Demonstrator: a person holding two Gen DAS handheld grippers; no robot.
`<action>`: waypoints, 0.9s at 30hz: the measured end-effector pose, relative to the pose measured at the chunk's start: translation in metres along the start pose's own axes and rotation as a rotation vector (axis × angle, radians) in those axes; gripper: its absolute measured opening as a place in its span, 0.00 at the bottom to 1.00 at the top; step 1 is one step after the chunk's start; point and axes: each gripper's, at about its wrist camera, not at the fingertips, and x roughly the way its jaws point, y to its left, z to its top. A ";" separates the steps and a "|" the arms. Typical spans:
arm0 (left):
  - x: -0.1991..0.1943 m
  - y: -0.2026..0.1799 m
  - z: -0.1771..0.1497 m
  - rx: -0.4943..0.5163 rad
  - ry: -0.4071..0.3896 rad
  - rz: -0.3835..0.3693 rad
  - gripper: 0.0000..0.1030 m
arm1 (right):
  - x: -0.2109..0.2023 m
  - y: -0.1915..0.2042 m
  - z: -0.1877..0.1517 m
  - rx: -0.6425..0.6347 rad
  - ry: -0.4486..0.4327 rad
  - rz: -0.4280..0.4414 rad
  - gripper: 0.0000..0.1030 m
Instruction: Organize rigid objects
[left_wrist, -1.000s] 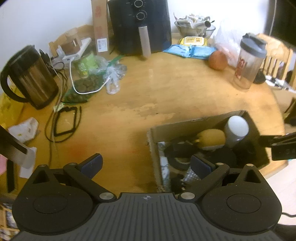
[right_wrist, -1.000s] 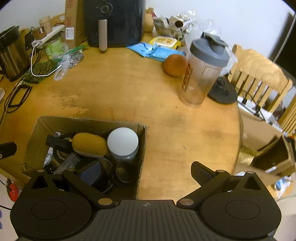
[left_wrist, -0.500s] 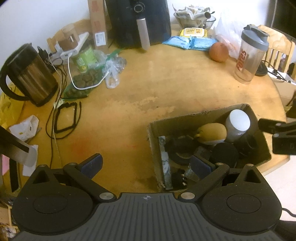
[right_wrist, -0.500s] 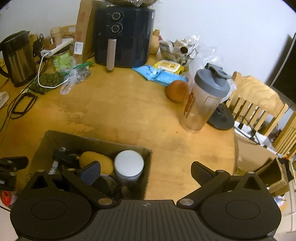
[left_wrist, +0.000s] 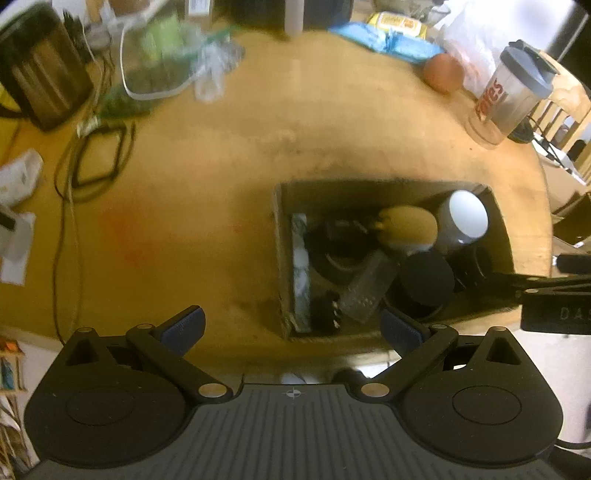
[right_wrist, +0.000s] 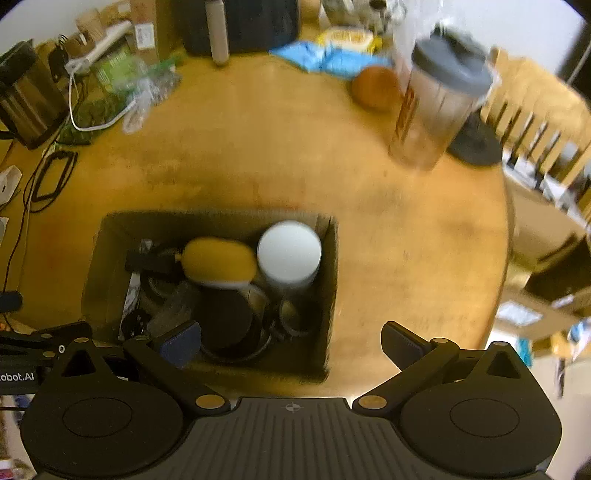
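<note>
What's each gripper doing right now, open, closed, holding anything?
Left gripper: open, holding nothing, above the table edge beside the cardboard box.
Right gripper: open, holding nothing, above the box's near end.

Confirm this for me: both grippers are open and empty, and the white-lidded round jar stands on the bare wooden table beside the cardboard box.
Not quite. The white-lidded round jar stands inside the open cardboard box, next to the yellow oval object, as the right wrist view shows. The rest holds: the left gripper and right gripper are open and empty.
</note>
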 end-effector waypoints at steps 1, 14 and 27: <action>0.002 0.001 -0.001 -0.006 0.014 -0.006 1.00 | 0.003 0.000 -0.001 0.010 0.025 0.006 1.00; 0.021 0.006 -0.012 -0.058 0.135 -0.048 1.00 | 0.028 0.009 -0.011 -0.002 0.188 -0.007 1.00; 0.023 0.008 -0.015 -0.067 0.147 -0.039 1.00 | 0.032 0.010 -0.012 -0.004 0.212 -0.010 1.00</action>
